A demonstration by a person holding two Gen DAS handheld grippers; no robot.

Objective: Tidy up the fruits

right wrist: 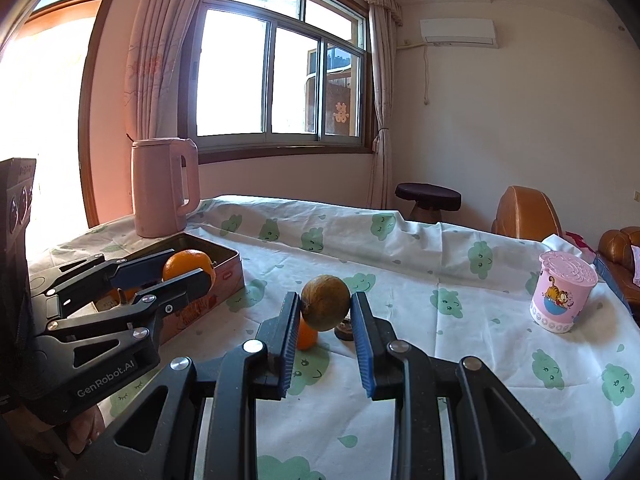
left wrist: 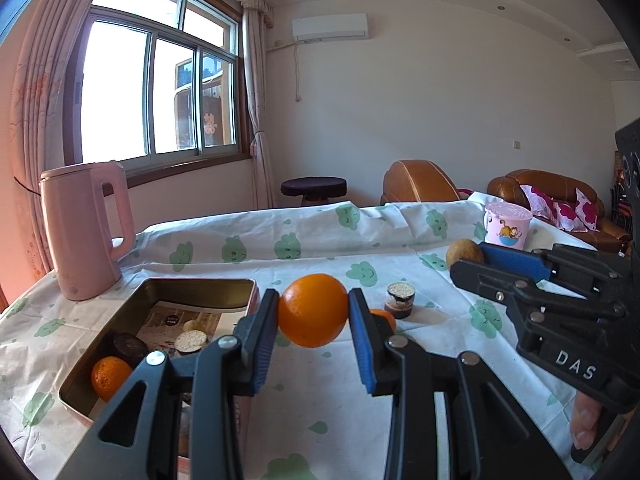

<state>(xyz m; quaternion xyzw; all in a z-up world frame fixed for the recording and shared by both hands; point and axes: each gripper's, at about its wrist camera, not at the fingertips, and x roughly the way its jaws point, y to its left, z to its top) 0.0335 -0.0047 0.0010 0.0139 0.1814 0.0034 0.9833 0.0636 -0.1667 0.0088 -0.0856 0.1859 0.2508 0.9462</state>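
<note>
Carry step underway: orange (left wrist: 313, 310) clamped in left gripper (left wrist: 313, 312), brownish fruit (right wrist: 325, 308) pinched in right gripper (right wrist: 325, 312); next, both lowered into tin (left wrist: 160, 285) at left

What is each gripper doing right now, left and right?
Left gripper: closed on an orange, held above the table.
Right gripper: closed on a brown round fruit.

A tin (left wrist: 168, 292) is set on the desk (left wrist: 352, 240) before a kettle (left wrist: 86, 228); a cup (left wrist: 507, 225) is placed far right, a snack (left wrist: 400, 300) between them.
</note>
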